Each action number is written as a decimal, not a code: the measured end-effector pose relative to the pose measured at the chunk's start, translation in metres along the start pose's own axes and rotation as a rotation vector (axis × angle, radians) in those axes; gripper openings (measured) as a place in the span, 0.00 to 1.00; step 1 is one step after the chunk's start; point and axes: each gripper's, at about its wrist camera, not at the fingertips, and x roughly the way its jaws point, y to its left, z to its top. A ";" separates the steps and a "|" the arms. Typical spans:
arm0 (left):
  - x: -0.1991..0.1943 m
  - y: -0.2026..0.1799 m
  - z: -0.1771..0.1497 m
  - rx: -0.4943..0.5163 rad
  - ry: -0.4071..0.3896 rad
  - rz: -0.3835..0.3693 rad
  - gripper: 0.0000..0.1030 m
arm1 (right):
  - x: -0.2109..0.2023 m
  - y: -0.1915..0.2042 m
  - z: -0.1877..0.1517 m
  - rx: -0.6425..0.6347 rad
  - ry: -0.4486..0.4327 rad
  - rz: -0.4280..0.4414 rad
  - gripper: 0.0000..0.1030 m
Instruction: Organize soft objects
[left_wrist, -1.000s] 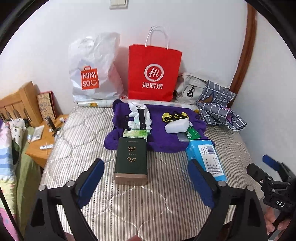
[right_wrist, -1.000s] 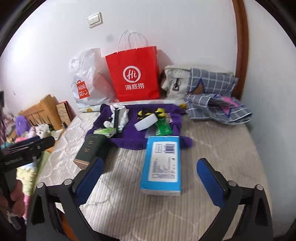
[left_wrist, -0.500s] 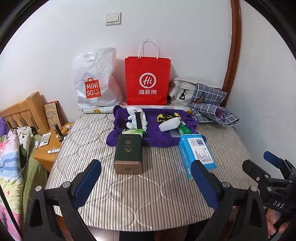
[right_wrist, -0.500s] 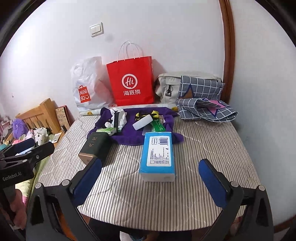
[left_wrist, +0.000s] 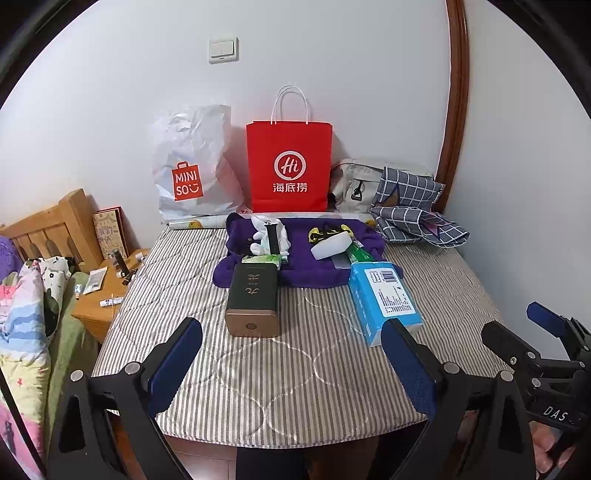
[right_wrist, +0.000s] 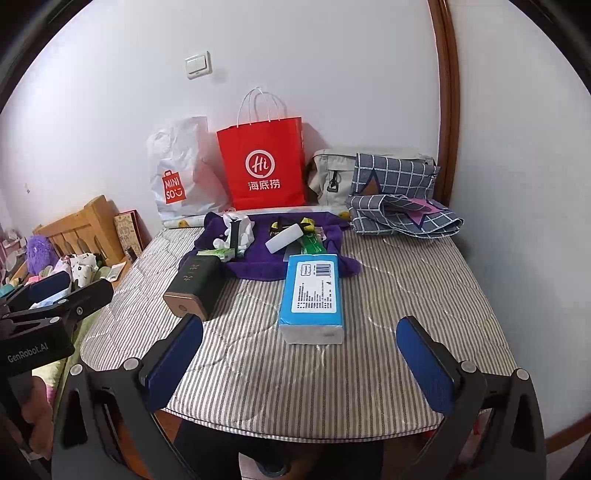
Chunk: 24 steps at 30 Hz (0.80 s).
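Observation:
A purple towel (left_wrist: 314, 273) (right_wrist: 258, 258) lies on the striped mattress (left_wrist: 295, 369) with white gloves (left_wrist: 266, 236), a white case (left_wrist: 330, 246) and small items on it. A blue tissue pack (left_wrist: 384, 299) (right_wrist: 314, 295) and a dark green box (left_wrist: 253, 299) (right_wrist: 195, 284) lie in front of it. Folded checked cloth (left_wrist: 417, 218) (right_wrist: 402, 214) sits at the back right. My left gripper (left_wrist: 291, 369) and right gripper (right_wrist: 299, 365) are open and empty above the mattress's front edge.
A red paper bag (left_wrist: 290, 166), a white Miniso bag (left_wrist: 192, 170) and a grey bag (left_wrist: 354, 184) stand against the back wall. A wooden nightstand (left_wrist: 99, 291) with small items and a headboard are at the left. Bedding (left_wrist: 22, 314) lies at far left.
Both grippers have pulled back and up from the mattress; the objects look farther away and the front edge now shows. Nothing on the bed has moved.

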 end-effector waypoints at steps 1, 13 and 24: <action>0.000 0.000 0.000 0.000 0.001 0.001 0.95 | -0.001 0.000 0.000 0.001 -0.002 -0.001 1.00; -0.007 0.000 -0.001 -0.001 -0.009 0.009 0.95 | -0.008 -0.002 -0.002 0.000 -0.007 -0.004 1.00; -0.010 0.004 0.000 0.004 -0.006 0.002 0.95 | -0.008 -0.002 -0.004 0.005 -0.008 0.000 1.00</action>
